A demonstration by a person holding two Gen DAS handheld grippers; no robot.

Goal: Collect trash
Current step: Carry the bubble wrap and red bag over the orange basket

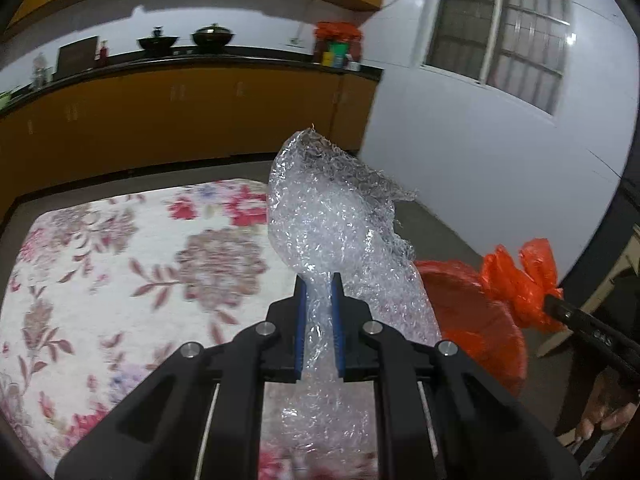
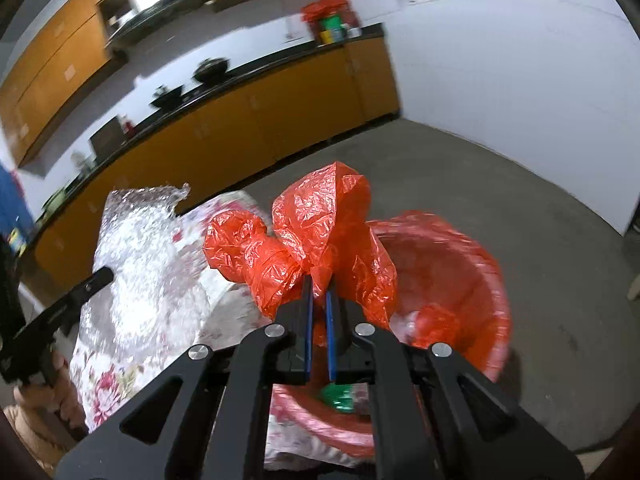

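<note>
Orange cupboards [image 1: 160, 120] run along the far wall of a kitchen, under a dark counter [image 1: 200, 62] with two woks [image 1: 212, 35] and a clutter of jars beneath an orange bag at its right end. A barred window [image 1: 508, 28] sits in the white wall to the right, and the floor [image 2: 500, 200] is grey concrete.

Nearer, a table with a floral cloth [image 1: 120, 260] fills the lower left of the left wrist view. The left claw [image 1: 319, 292] is closed narrow on a crumpled wad of bubble wrap [image 1: 332, 216], held up in the air over the right edge of the table, with more wrap trailing down between the blue pads [image 1: 301, 320].

Just off that right edge stands a red bin [image 2: 480, 280] lined with an orange bag [image 2: 320, 232]. The right claw [image 2: 319, 292] pinches a bunched flap of this bag at the bin's near rim, its pads close together on the plastic. Inside the bin lie a crumpled orange scrap [image 2: 434, 320] and something green [image 2: 338, 398] low down; what the green thing is cannot be told. The wrap hangs near the bin's table-side rim, not in it.
</note>
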